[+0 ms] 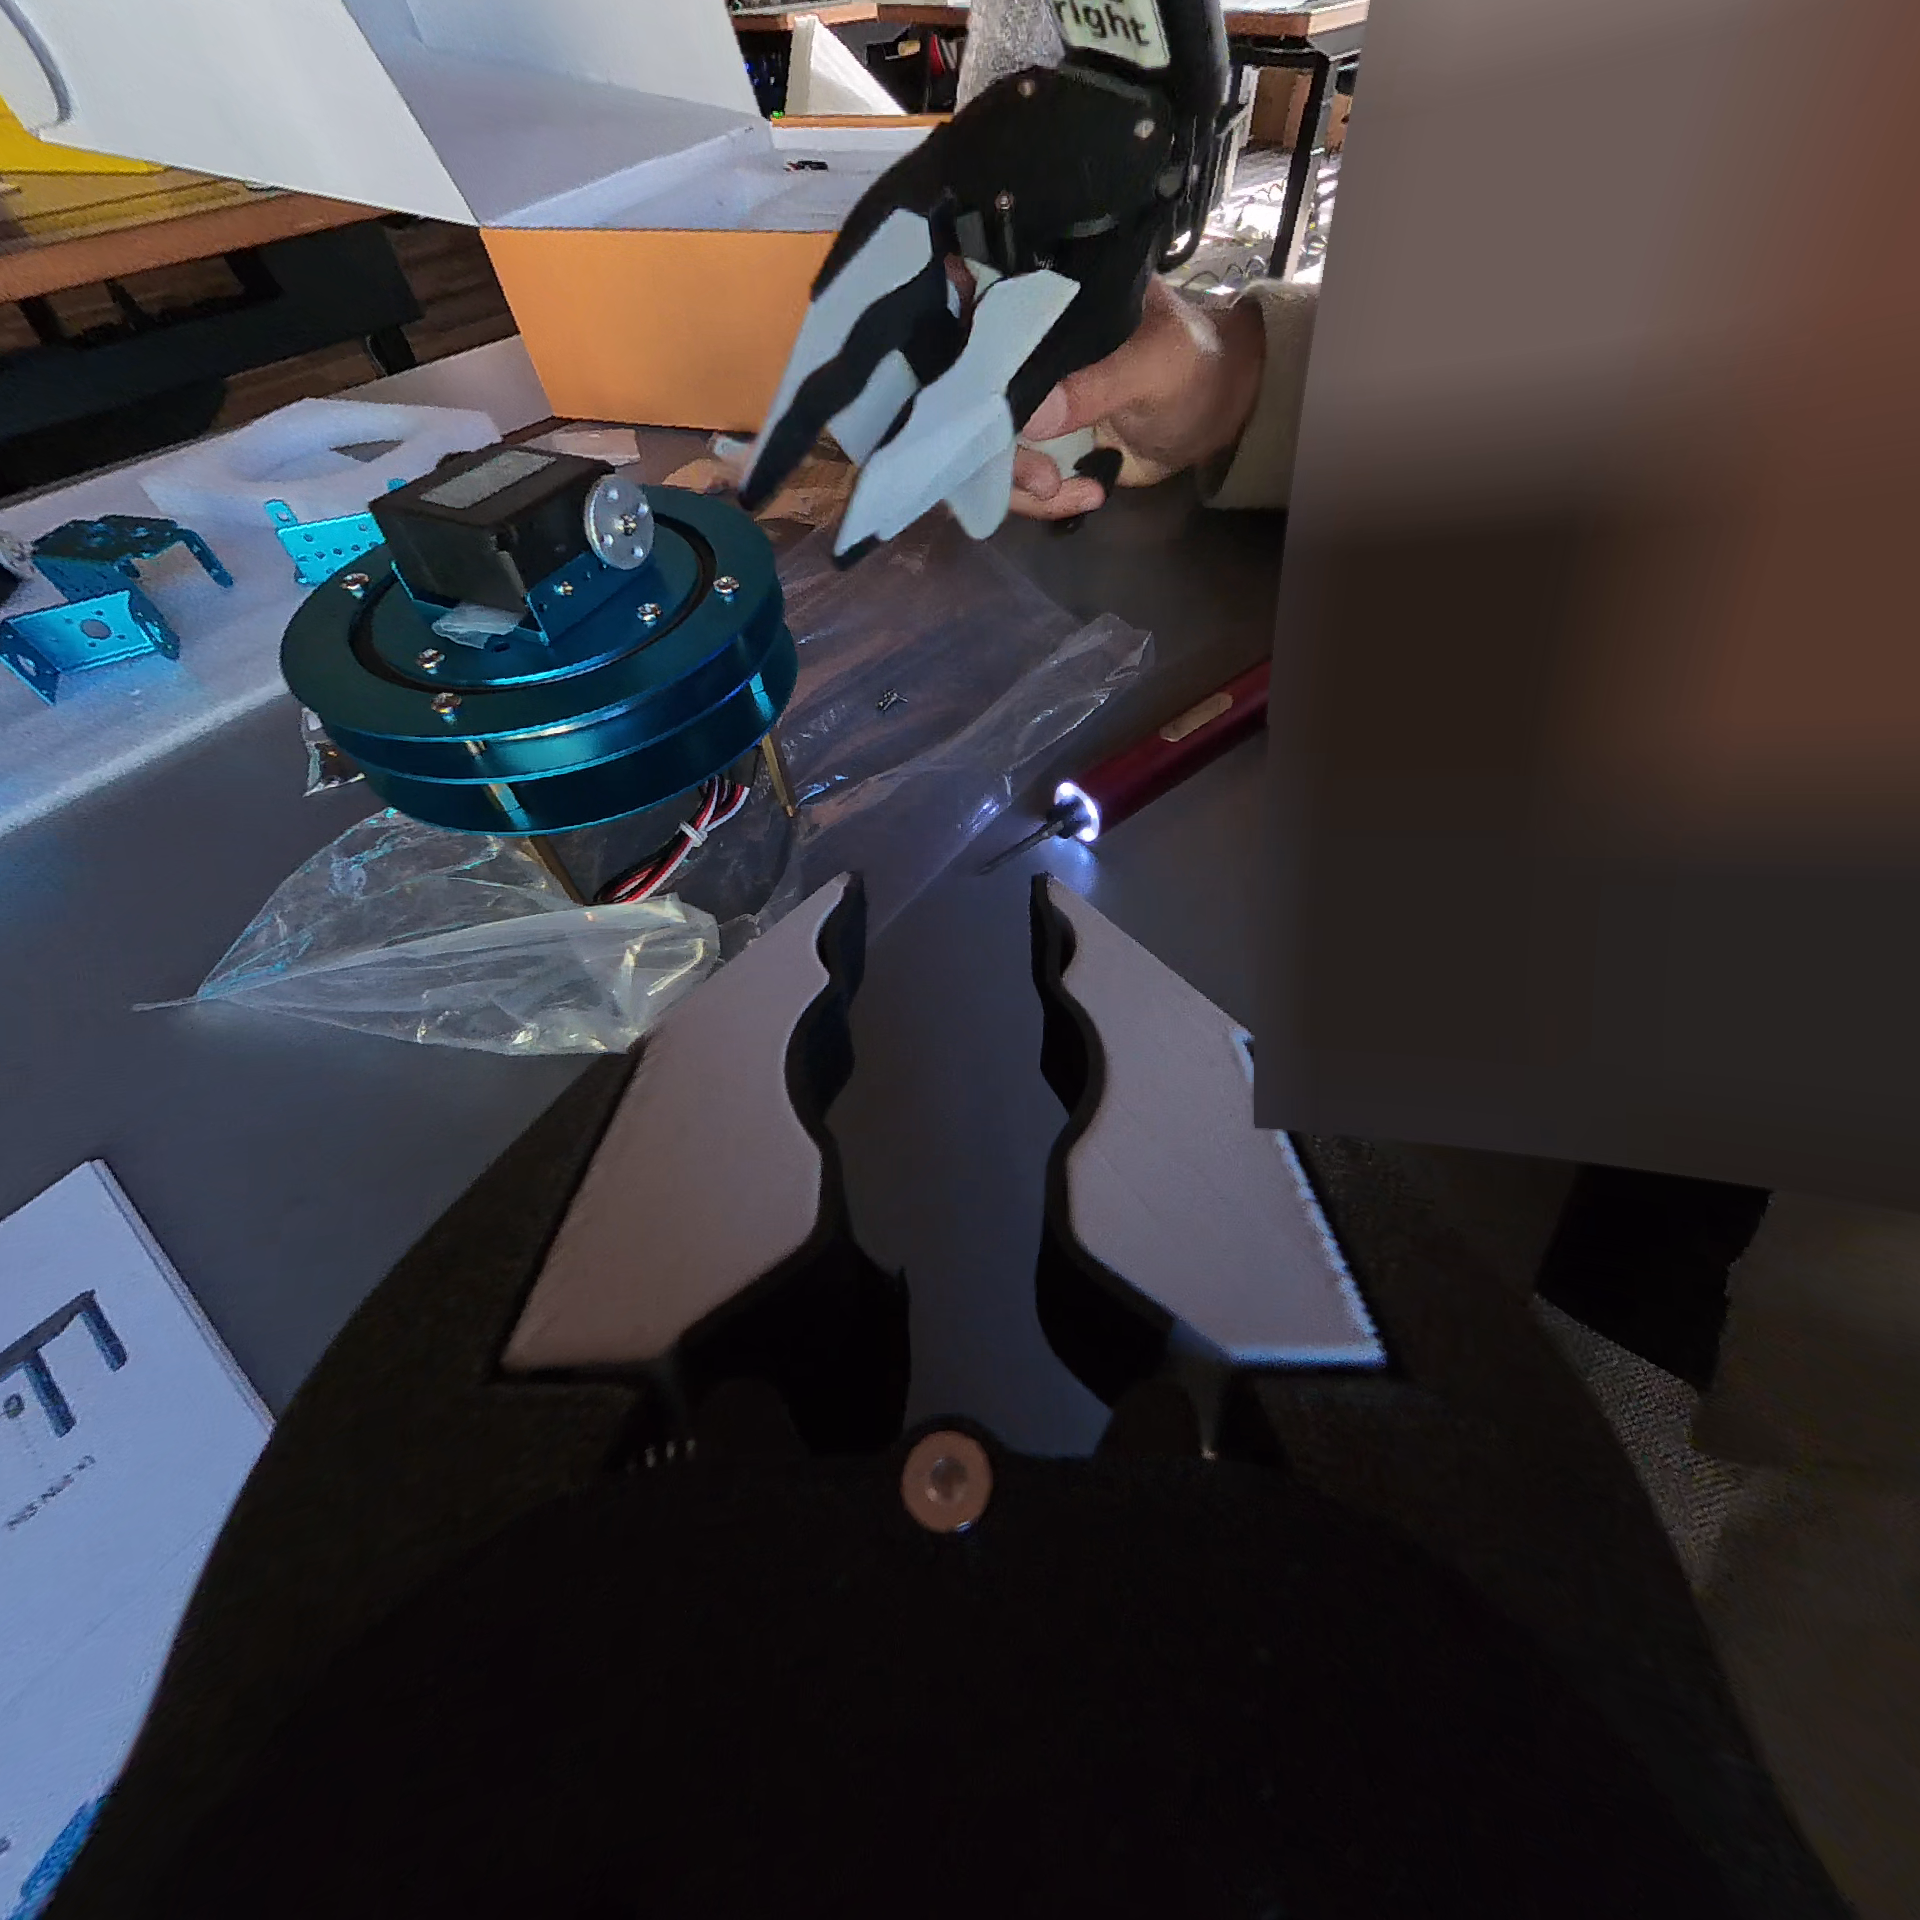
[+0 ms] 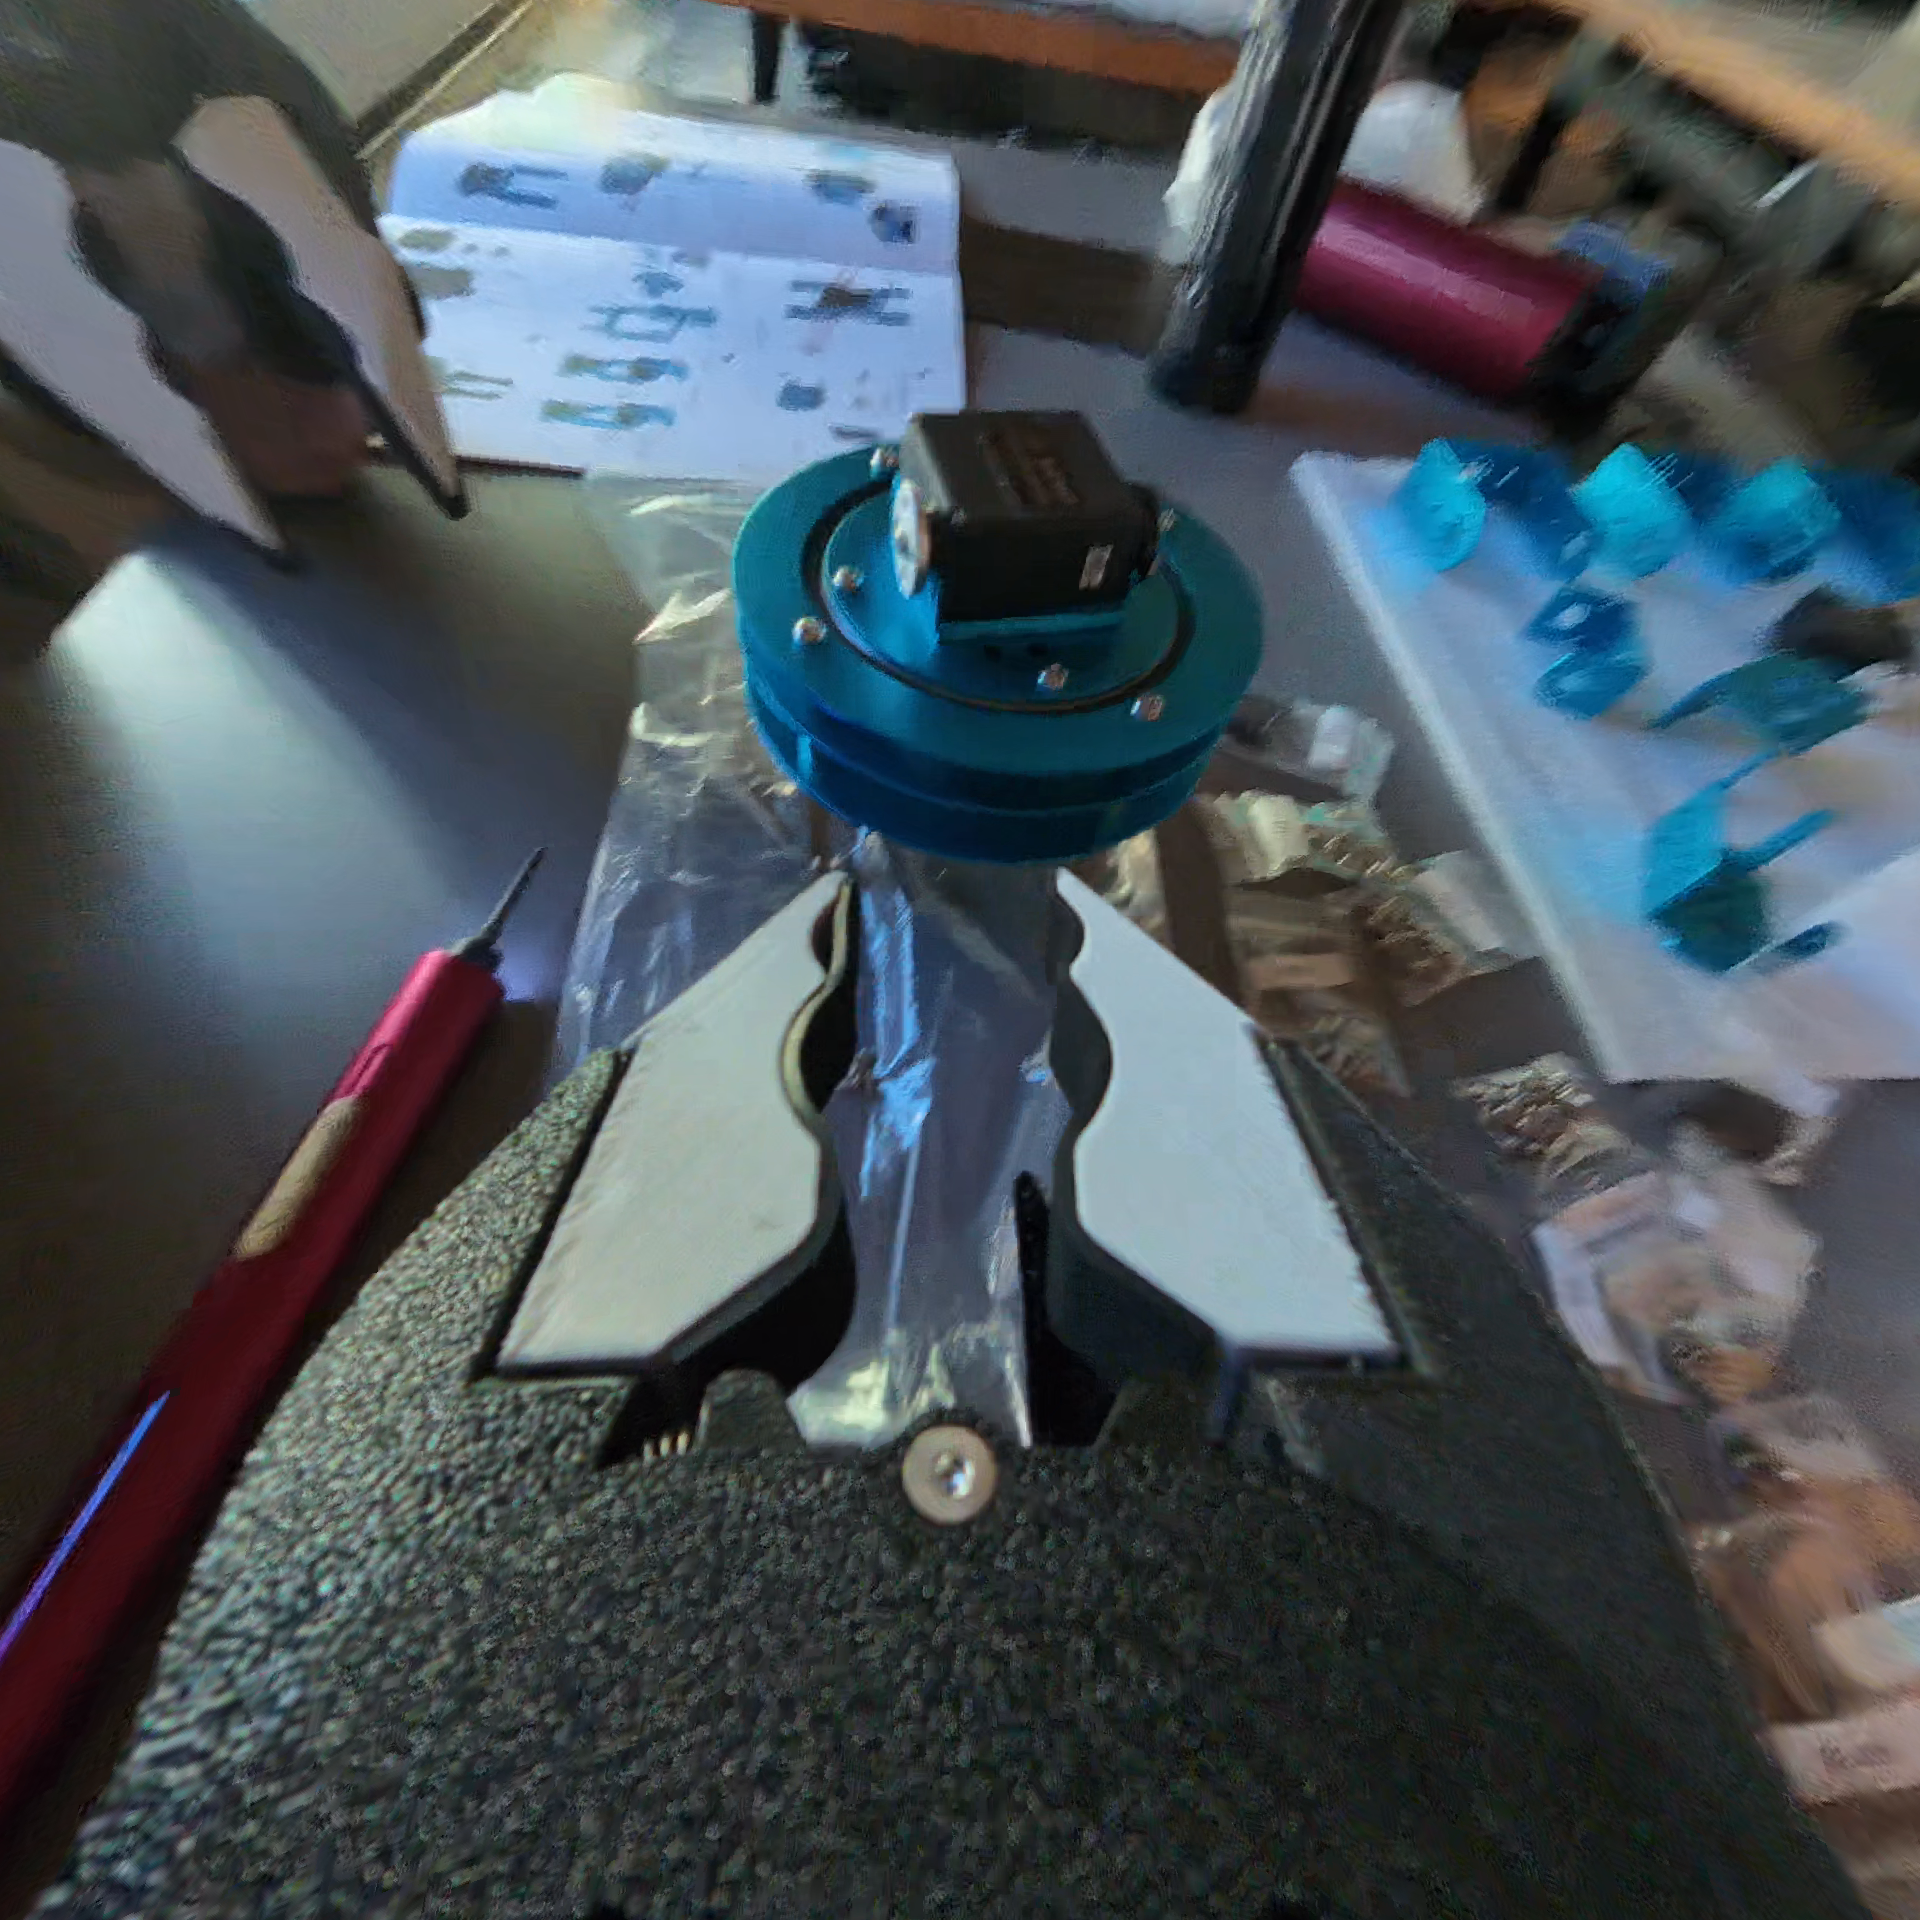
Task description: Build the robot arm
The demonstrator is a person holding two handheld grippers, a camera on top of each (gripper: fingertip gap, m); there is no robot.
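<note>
The right gripper (image 2: 951, 883) is parted with nothing between its fingers, only a clear plastic bag (image 2: 727, 810) showing through the gap. Dead ahead at twelve o'clock, just beyond the fingertips, stands the blue round base (image 2: 997, 717) carrying a black motor block (image 2: 1029, 520) on top. The base is upright on thin brass legs, its axis vertical, while the motor block lies roughly crosswise to the fingers, its silver wheel toward ten o'clock. Whether the tips touch the base's rim cannot be told through the blur. The left gripper (image 1: 945, 883) is also parted and empty above bare grey table (image 1: 260, 1143). From it the blue round base (image 1: 540, 665) sits at about eleven o'clock, clearly farther off than from the right gripper (image 1: 800, 520), which hangs near the base's far rim at one o'clock. A red screwdriver (image 1: 1174, 758) with a lit tip lies just past the left fingers at one o'clock, its length running toward two o'clock. In the right view the same red screwdriver (image 2: 312, 1195) lies at eight o'clock. Blue brackets (image 2: 1662, 644) rest on a white sheet at two o'clock.
</note>
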